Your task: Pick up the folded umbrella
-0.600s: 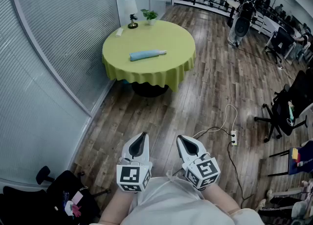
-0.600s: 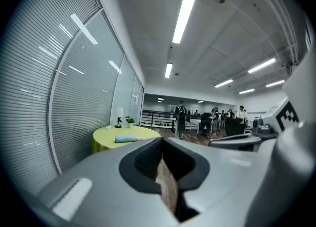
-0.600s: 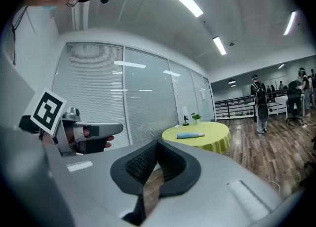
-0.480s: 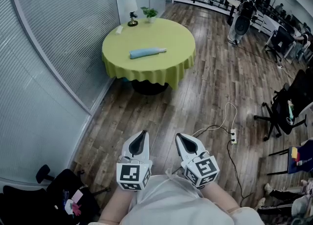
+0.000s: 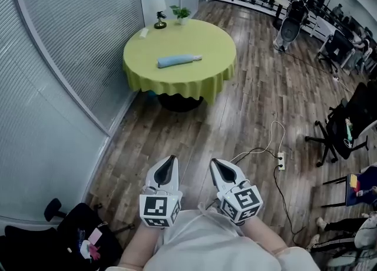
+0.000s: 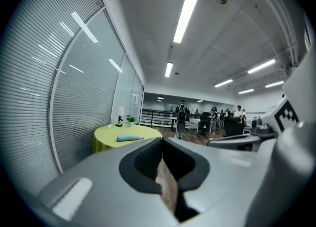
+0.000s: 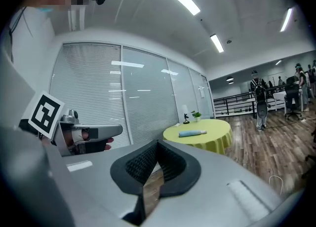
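The folded umbrella [image 5: 179, 60], light blue, lies on a round table with a yellow-green cloth [image 5: 179, 84] far ahead across the wooden floor. It also shows small in the left gripper view [image 6: 129, 138] and the right gripper view [image 7: 192, 133]. My left gripper [image 5: 169, 161] and right gripper [image 5: 215, 164] are held side by side close to the person's body, pointing toward the table. Both are shut with nothing between the jaws, as their own views show [image 6: 162, 143] [image 7: 158, 145]. They are far from the umbrella.
A lamp [image 5: 158, 10], a small potted plant [image 5: 181, 14] and a white item [image 5: 144, 32] stand at the table's far edge. A power strip with cables [image 5: 281, 162] lies on the floor at right. Office chairs [image 5: 344, 131] stand right, a black chair [image 5: 70, 228] lower left. Blinds line the left wall.
The head view has shifted slightly, with the table sitting a little higher in frame. Both grippers stay shut, side by side in front of the body.
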The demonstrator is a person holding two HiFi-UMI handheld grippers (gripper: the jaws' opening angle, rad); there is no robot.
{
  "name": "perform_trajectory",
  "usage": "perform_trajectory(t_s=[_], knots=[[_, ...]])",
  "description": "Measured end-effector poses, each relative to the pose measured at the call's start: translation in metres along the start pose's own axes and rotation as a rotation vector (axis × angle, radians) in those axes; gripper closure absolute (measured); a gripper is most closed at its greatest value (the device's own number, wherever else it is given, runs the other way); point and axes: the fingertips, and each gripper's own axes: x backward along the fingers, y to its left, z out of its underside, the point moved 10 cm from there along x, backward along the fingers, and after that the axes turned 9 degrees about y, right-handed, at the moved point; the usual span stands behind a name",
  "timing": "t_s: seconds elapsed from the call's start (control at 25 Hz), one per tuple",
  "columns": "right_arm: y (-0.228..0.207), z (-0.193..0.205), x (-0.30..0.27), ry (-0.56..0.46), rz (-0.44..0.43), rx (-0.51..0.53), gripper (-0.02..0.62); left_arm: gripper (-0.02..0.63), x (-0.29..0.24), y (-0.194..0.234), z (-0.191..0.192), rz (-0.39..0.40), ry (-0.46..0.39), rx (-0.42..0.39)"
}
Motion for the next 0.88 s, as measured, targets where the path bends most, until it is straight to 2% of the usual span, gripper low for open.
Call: perform_trajectory(t_s=[0.28, 0.48, 0.68, 0.88], knots=[[0.025, 0.009, -0.026, 0.030, 0.001, -0.023, 0.595, 0.600, 0.013, 0.040, 0.016, 0.001, 0.028, 0.036], [0.018, 0.017, -0.047, 0.058, 0.033, -0.048, 0.595, 0.600, -0.001, 0.061, 0.028, -0.006, 0.051, 0.035], [-0.014, 0.010, -0.079, 0.072, 0.035, -0.054, 0.595, 0.600, -0.039, 0.075, 0.025, -0.027, 0.058, 0.060], [-0.075, -0.008, -0.133, 0.079, -0.016, -0.038, 0.595, 0.600, -0.109, 0.080, 0.008, -0.074, 0.053, 0.067]])
